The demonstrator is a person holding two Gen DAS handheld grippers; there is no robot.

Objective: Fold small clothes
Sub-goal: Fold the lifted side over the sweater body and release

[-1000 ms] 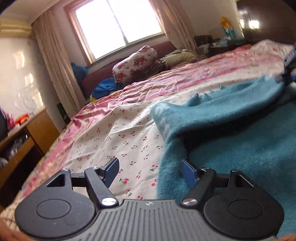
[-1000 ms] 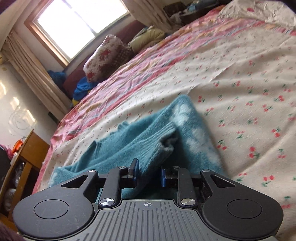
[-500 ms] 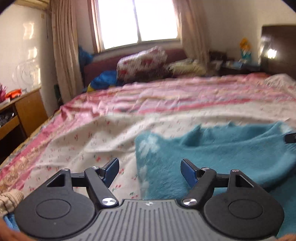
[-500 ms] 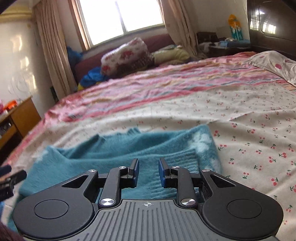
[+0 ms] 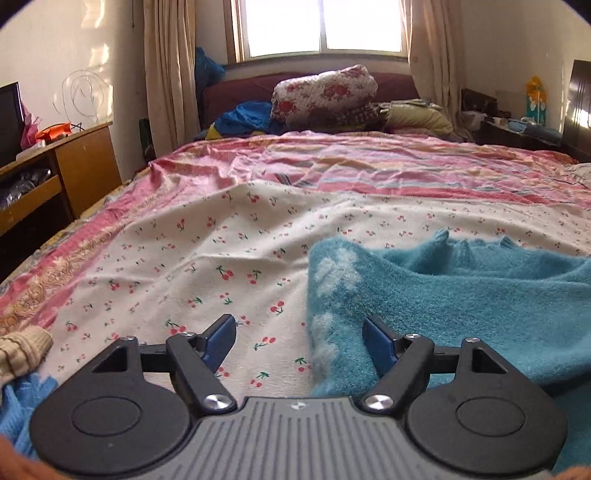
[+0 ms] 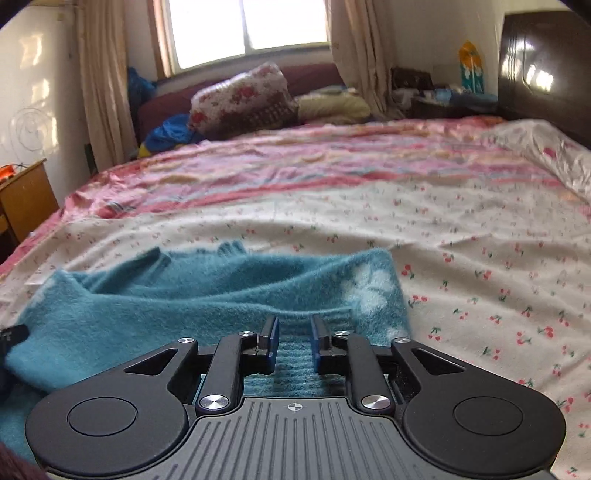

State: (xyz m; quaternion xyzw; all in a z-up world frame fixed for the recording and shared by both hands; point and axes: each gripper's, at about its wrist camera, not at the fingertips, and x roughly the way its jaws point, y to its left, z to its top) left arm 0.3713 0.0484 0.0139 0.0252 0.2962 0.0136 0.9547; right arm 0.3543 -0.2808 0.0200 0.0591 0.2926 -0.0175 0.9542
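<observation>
The left gripper (image 5: 298, 338) hangs spread wide and empty, low over the bed (image 5: 207, 258), its right finger just over the near left edge of the teal sweater (image 5: 461, 291). A second ago both cameras were tilted; now both sit level and face the window (image 5: 325, 26). The right gripper (image 6: 293, 341), which a second ago pinched a raised fold of the knit, now has its jaws parted a little with nothing between them, the ribbed hem lying flat below. So the fold has been laid down and let go: the sweater rests doubled over on the cherry-print sheet, near the person, its upper layer slack and bulging rather than flat. That step looks done, and the next probably calls for smoothing or a second fold from the left edge. At near left lie a beige knit (image 5: 22, 350) and a blue cloth (image 5: 22, 410). Farther off, a striped pink cover, then a floral bundle (image 5: 325, 92) under the window.
</observation>
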